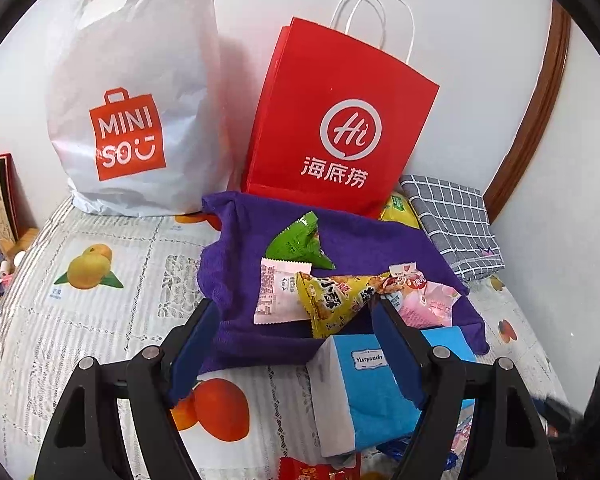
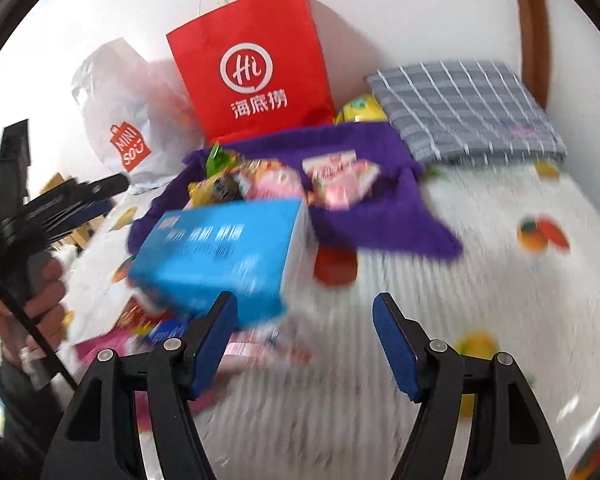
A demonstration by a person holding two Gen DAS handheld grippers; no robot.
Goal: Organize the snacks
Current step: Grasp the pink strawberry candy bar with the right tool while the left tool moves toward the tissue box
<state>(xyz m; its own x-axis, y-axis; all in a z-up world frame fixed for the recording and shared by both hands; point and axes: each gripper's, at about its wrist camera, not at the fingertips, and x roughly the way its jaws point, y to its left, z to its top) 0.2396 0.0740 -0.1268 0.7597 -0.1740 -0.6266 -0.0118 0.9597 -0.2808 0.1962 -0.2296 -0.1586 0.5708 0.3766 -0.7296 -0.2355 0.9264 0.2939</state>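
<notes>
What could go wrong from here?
1. The blue box is tilted beside the snack packets on the purple cloth; a careless grasp may scatter them.
2. The right wrist view is blurred, and the open right gripper holds nothing, so aiming now looks unreliable.

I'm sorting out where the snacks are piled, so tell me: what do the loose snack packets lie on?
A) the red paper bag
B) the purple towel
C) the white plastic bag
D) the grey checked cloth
B: the green packet, the yellow packet and the pink ones all lie on the purple towel, in front of the red paper bag.
</notes>
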